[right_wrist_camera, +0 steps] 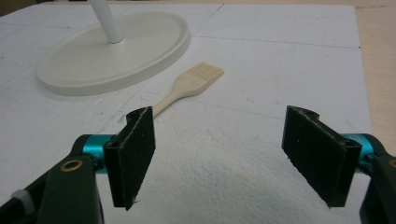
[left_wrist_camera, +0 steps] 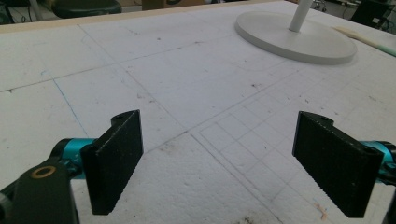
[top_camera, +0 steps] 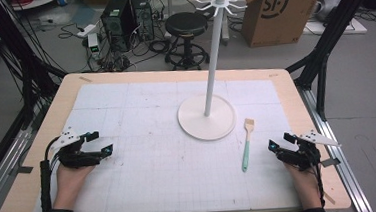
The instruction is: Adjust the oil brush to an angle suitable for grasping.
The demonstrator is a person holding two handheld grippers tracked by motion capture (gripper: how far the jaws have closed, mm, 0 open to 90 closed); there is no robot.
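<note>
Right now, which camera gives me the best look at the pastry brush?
The high view: the whole brush lies flat beside the stand's base, cream head to green handle. The right gripper view shows its bristle head sharply but cuts off the handle behind one jaw. The left gripper view catches a sliver at its right edge.

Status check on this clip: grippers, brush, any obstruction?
Left hand-held gripper open, empty. Right hand-held gripper open, empty. Brush flat on table beside stand base, untouched. Nothing in the way.
</note>
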